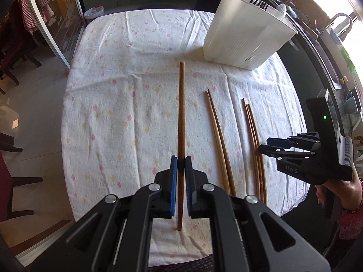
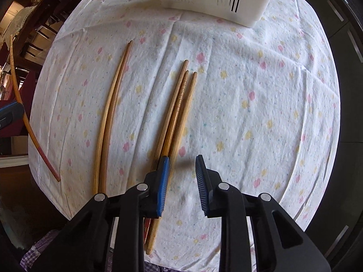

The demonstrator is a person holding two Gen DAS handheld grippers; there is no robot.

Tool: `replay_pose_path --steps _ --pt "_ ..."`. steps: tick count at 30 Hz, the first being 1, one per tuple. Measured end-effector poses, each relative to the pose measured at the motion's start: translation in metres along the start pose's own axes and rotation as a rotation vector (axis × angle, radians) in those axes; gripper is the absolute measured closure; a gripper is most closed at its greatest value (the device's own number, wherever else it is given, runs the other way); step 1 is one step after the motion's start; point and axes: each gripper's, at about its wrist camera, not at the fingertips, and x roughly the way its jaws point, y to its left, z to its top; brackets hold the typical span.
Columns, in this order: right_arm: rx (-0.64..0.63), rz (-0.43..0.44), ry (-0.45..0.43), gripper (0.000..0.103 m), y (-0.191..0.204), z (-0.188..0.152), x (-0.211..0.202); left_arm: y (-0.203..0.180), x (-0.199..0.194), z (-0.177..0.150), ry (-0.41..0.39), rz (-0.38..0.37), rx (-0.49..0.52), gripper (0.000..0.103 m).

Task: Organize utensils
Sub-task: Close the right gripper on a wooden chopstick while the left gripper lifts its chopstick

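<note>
My left gripper (image 1: pixel 181 161) is shut on a single brown chopstick (image 1: pixel 181 113) and holds it above the flowered tablecloth (image 1: pixel 113 113). In the right wrist view that chopstick (image 2: pixel 20 104) shows at the left edge with a reddish tip. A pair of chopsticks (image 1: pixel 217 140) (image 2: pixel 109 117) lies to its right. Further right lies a bundle of three (image 1: pixel 254 147) (image 2: pixel 179 104). My right gripper (image 2: pixel 182 158) (image 1: pixel 264 144) hangs over the bundle's near end, open. Its left pad covers the bundle, and no pad presses on anything. The white slotted utensil holder (image 1: pixel 245 34) (image 2: pixel 215 0) stands at the far right.
The holder has some utensils in it. Dark chairs (image 1: pixel 13 68) stand off the table's left side. A counter with a sink tap (image 1: pixel 338 20) runs along the right. A person's hand (image 1: pixel 340 192) holds the right gripper past the table's right edge.
</note>
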Motion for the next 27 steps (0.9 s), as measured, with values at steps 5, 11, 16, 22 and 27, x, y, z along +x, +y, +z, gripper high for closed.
replay_pose_path --steps 5,11,16,22,27 --pt "-0.042 -0.063 0.027 0.081 0.022 0.006 0.007 -0.002 -0.001 0.000 -0.001 -0.012 0.010 0.096" --pt "-0.081 -0.118 0.050 0.091 0.042 0.009 0.015 -0.002 -0.004 -0.001 -0.004 -0.018 0.021 0.096" --pt "-0.051 -0.078 0.059 0.094 0.034 0.012 0.017 -0.003 -0.008 -0.002 -0.015 -0.025 0.030 0.096" --pt "-0.010 0.004 -0.042 0.095 0.014 -0.004 0.001 -0.005 -0.017 -0.003 -0.045 -0.037 0.051 0.096" --pt "0.028 0.100 -0.167 0.095 -0.004 -0.023 -0.034 -0.011 -0.030 -0.003 -0.078 -0.063 0.070 0.096"
